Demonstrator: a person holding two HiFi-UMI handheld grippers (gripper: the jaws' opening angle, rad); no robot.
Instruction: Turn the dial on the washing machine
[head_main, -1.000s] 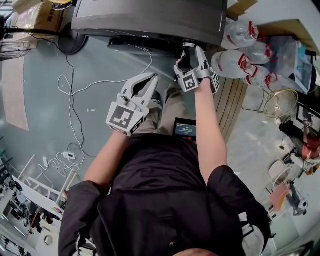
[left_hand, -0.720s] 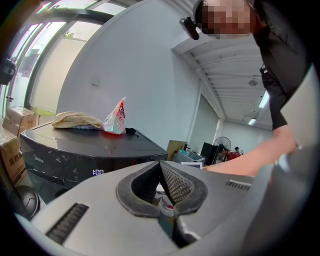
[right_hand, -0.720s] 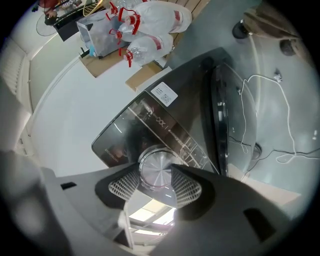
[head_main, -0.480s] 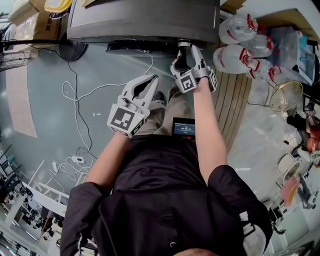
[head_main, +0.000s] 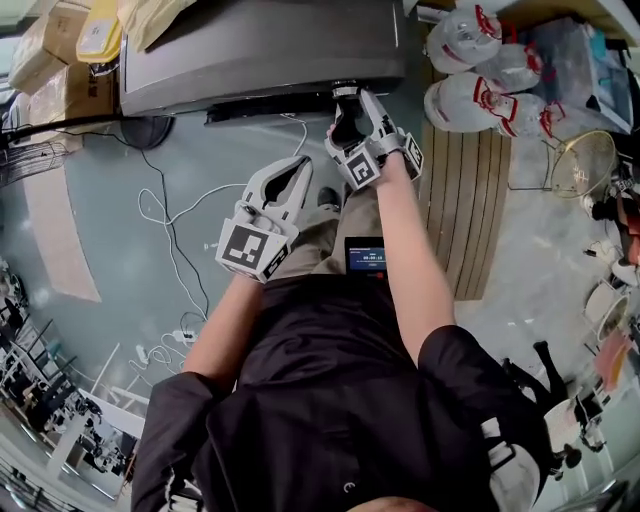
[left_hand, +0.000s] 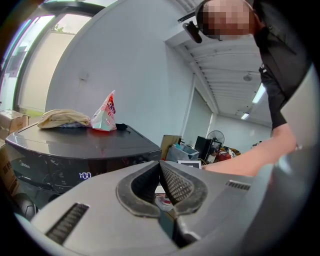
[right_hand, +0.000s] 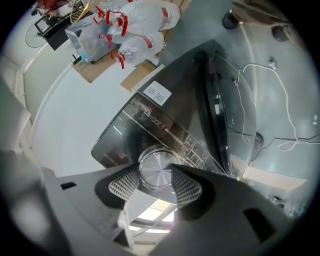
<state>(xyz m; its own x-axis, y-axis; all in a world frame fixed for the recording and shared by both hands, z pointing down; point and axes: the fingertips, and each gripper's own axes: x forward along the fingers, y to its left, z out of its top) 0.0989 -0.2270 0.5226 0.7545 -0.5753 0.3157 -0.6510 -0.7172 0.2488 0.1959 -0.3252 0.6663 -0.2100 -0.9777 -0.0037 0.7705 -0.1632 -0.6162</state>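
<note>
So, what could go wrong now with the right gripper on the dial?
The right gripper seems to hold only the rim of the smooth metal dial, so its pads may slip when it turns. A white cable lies loose on the floor beside the person; a step sideways could catch it.

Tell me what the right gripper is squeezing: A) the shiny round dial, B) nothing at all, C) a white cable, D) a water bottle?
A: in the right gripper view, the right gripper clamps both sides of the silver dial on the washing machine.
</note>
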